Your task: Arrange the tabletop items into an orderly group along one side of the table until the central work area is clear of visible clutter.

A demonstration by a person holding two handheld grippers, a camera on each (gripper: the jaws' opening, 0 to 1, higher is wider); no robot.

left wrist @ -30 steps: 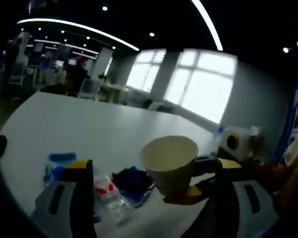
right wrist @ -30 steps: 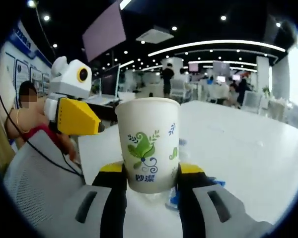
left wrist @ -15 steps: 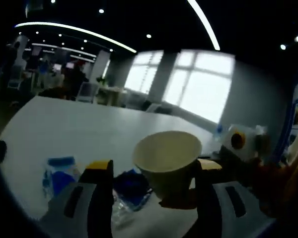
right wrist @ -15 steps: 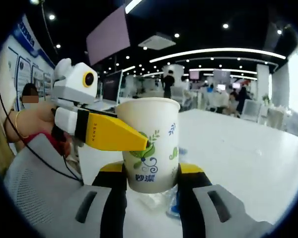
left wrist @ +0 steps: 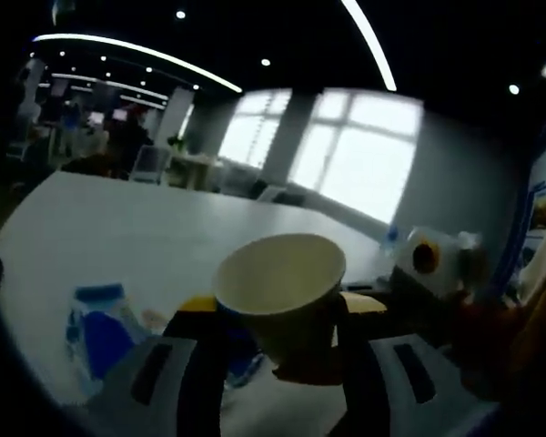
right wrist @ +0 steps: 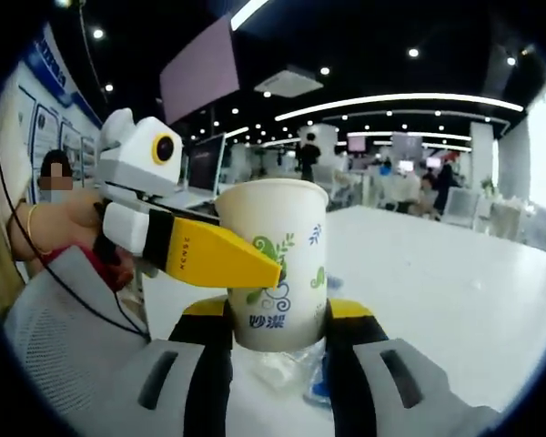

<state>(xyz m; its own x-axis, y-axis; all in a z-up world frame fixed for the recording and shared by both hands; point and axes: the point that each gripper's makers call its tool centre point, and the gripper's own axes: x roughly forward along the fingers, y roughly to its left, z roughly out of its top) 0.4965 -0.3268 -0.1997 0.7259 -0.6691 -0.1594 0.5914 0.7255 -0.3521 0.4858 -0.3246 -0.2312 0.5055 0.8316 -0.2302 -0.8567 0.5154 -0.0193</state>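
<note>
Your right hand-held gripper (right wrist: 275,314) pinches a paper cup (right wrist: 275,264) between its two yellow-tipped jaws, low on the cup's wall; the cup stands upright, white with a green leaf print, held above the white counter (right wrist: 437,264). Your left hand-held gripper (right wrist: 255,266) enters the right gripper view from the left, its yellow jaw lying across the cup's side at mid-height. In the left gripper view, that same gripper (left wrist: 271,305) has its jaws spread to either side of the cup (left wrist: 280,287), whose open mouth tilts toward the camera; whether the jaws press the wall cannot be told. Beneath the cup, on the counter (left wrist: 146,237), lie a blue-and-white packet (left wrist: 96,328) at left and a dark blue item (left wrist: 241,355), partly hidden behind the jaw. A clear plastic wrapper (right wrist: 287,371) shows just below the cup in the right gripper view. Your hand (right wrist: 59,218) grips the left tool's body.
</note>
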